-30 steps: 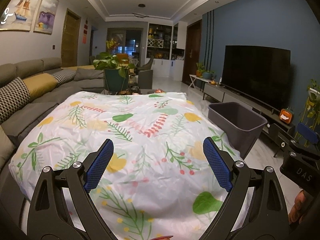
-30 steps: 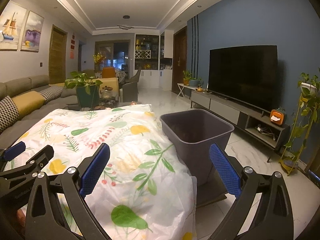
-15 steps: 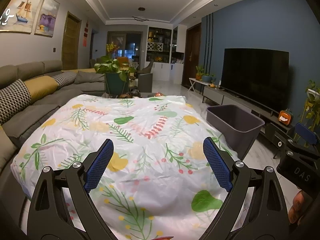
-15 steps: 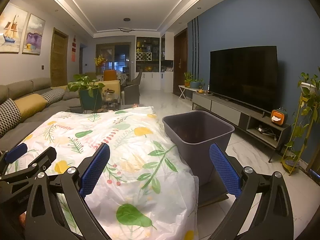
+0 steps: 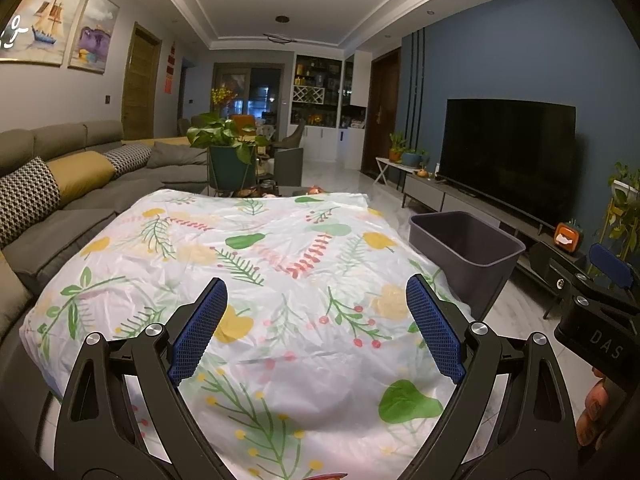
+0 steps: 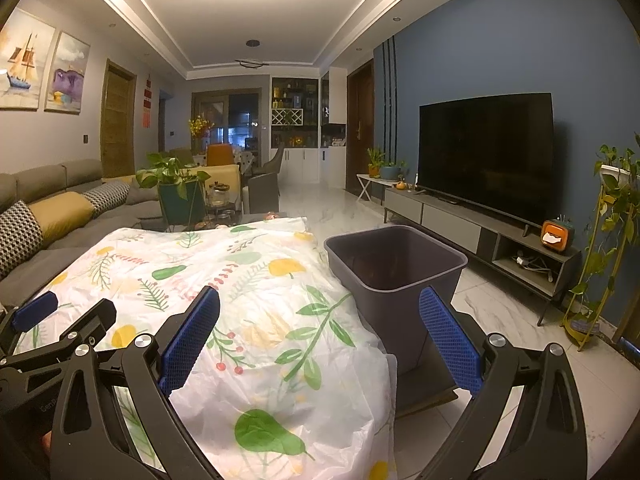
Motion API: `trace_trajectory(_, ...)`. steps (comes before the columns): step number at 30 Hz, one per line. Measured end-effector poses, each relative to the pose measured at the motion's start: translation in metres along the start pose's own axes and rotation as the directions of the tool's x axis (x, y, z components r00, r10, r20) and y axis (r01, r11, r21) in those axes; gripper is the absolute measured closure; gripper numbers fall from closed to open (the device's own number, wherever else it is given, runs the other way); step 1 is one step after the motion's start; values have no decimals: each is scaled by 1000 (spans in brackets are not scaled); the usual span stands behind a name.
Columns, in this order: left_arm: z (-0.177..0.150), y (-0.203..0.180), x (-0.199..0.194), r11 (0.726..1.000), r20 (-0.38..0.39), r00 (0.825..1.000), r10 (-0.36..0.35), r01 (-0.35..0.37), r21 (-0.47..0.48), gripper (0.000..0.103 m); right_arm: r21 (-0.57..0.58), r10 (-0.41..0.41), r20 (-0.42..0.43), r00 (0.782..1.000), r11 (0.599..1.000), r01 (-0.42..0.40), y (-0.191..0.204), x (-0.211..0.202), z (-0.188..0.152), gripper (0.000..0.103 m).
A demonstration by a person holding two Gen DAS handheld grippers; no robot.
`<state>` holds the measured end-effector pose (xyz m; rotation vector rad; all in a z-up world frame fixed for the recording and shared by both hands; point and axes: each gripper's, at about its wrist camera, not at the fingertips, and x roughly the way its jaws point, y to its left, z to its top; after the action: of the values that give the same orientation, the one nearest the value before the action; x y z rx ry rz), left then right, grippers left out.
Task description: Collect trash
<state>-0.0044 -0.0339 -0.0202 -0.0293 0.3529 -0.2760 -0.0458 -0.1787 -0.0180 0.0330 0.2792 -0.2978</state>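
A grey plastic bin point(image 5: 468, 256) point(image 6: 396, 276) stands on the floor against the right side of a low table under a white leaf-print cloth point(image 5: 256, 276) point(image 6: 256, 292). No loose trash shows on the cloth. My left gripper point(image 5: 316, 328) hovers open over the cloth's near end, nothing between its blue pads. My right gripper point(image 6: 320, 340) is open too, held near the table's right edge with the bin just ahead of its right finger. Each gripper shows at the edge of the other's view.
A grey sofa point(image 5: 60, 200) with cushions runs along the left. A potted plant point(image 5: 228, 152) and small items sit beyond the table's far end. A TV point(image 6: 484, 156) on a low stand lines the right wall, and a plant stand point(image 6: 608, 240) is at far right.
Both grippers have drawn back and risen slightly, so the table and bin sit a little lower and farther in both views. Both stay open.
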Motion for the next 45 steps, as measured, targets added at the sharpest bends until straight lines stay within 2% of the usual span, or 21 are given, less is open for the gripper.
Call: trace_trajectory(45,1,-5,-2,1000,2,1000,-8,8,2,14,4,-3,12,1000,1000,3,-2,0,2,7)
